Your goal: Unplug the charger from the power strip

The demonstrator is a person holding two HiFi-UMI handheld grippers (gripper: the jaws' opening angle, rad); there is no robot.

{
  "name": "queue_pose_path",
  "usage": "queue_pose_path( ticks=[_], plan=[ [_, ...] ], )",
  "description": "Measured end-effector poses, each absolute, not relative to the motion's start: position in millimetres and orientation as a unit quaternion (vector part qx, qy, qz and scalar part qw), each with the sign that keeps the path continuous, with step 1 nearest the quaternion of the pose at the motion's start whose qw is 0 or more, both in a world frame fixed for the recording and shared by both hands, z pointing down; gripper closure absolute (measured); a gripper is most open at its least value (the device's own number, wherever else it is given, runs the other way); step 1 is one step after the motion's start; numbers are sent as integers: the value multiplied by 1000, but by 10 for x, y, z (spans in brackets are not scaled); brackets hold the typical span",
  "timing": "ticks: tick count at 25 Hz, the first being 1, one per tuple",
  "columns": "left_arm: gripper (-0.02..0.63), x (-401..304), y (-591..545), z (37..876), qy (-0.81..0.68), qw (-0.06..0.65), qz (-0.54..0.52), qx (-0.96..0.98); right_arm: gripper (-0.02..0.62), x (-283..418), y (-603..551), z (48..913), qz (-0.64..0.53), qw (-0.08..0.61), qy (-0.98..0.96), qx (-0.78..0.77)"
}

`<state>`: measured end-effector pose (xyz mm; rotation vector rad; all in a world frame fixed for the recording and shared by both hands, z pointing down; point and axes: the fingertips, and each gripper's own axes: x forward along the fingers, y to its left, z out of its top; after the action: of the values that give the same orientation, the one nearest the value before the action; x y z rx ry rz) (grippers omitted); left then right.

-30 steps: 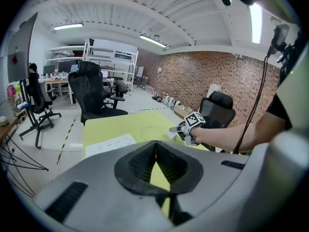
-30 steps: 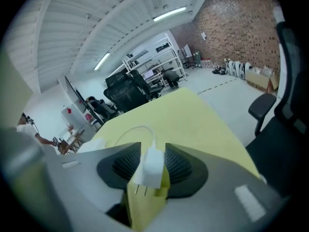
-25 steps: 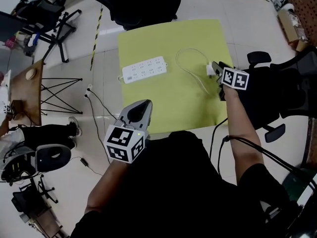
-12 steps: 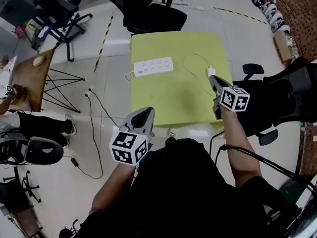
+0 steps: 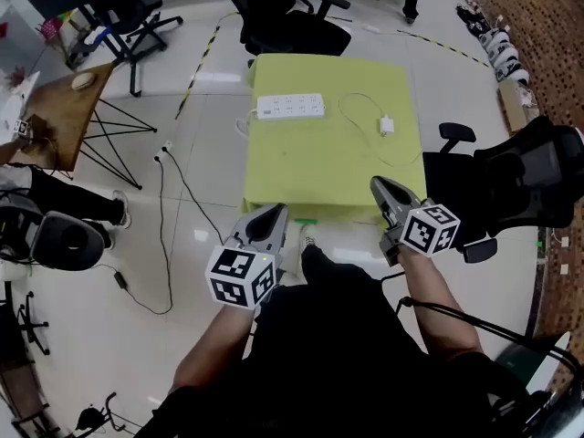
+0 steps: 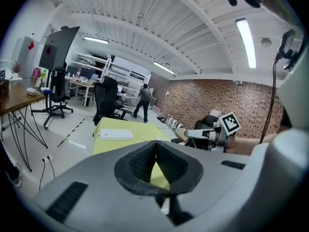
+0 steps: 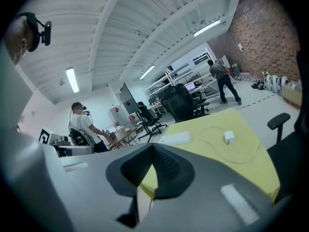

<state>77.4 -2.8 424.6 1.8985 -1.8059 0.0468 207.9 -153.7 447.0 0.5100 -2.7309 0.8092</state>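
While the charger [image 5: 387,125] lies loose on the yellow table [image 5: 301,167], both grippers hang clenched and empty at its near edge.
The white power strip [image 5: 290,108] lies toward the table's far edge, with the charger to its right and well apart from it. The left gripper [image 5: 271,215] is held by the near left corner and the right gripper [image 5: 380,188] just over the near right part. Each has its jaws pressed together, tips meeting with nothing between them. A black office chair [image 5: 292,26] stands beyond the table.
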Motion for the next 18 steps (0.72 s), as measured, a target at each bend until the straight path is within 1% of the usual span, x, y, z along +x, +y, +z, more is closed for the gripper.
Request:
queue_pose_path(
  ticks=[6, 10, 18],
  plan=[
    [600, 856, 108, 4295, -673, 257, 14, 694, 594, 2299, -1144, 4129, 244, 106, -952, 152],
    [600, 960, 188, 4322, -675, 248, 16, 695, 594, 2402, -987, 4105, 213, 113, -960, 140],
    [600, 1350, 68, 4315, -698, 242, 10, 674, 594, 2700, -884, 4127, 195, 136, -968, 81]
  ],
)
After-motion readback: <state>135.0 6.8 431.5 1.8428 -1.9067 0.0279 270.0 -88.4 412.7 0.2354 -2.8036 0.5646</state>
